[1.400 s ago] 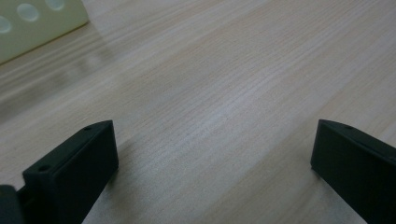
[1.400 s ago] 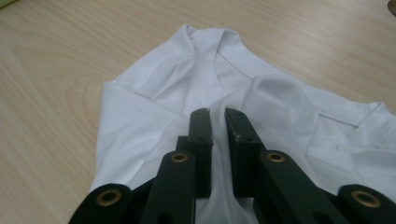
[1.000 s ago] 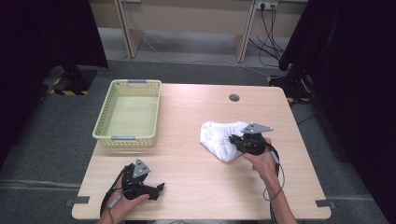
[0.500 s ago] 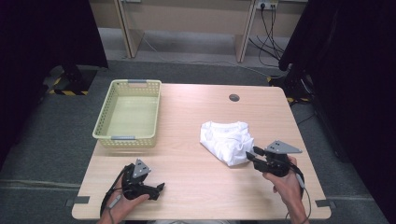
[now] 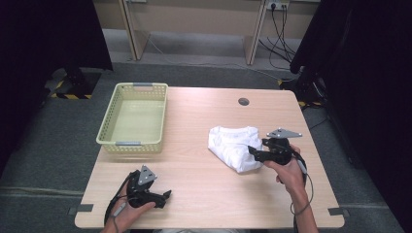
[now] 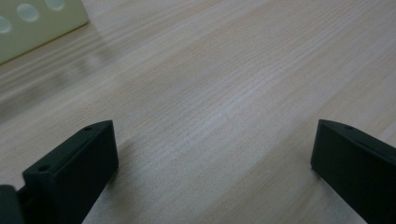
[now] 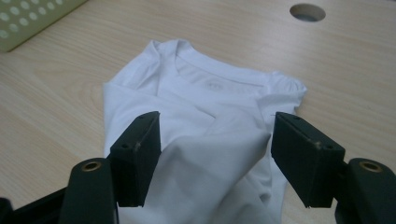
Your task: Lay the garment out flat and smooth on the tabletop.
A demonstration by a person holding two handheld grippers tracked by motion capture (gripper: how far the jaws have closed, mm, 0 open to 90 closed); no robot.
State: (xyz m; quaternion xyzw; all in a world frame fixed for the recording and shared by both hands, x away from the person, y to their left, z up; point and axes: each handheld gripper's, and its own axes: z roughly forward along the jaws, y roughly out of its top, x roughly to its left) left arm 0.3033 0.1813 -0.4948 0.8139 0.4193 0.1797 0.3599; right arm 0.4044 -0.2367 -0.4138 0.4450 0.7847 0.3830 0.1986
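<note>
While I hold the right gripper (image 5: 253,153) over the near edge of the white T-shirt (image 5: 233,145), its jaws stand wide and have just been opening; cloth lies beneath and between them, but the pads press on nothing. Seen along those jaws, the T-shirt (image 7: 205,121) spreads ahead, collar at the far end, crumpled and folded over itself, so I cannot make out its lower hem, which is cut off under the jaws. Beyond the collar is bare wood up to a round cable hole (image 7: 307,12), and the table (image 5: 204,116) has open room on both sides of the garment.

My left gripper (image 5: 163,196) rests low near the front table edge, jaws wide with only bare wood (image 6: 210,107) between them. Ahead of it stands the yellow basket (image 5: 108,131), well apart from the T-shirt; one corner (image 6: 28,23) of it shows, cut off by the frame.
</note>
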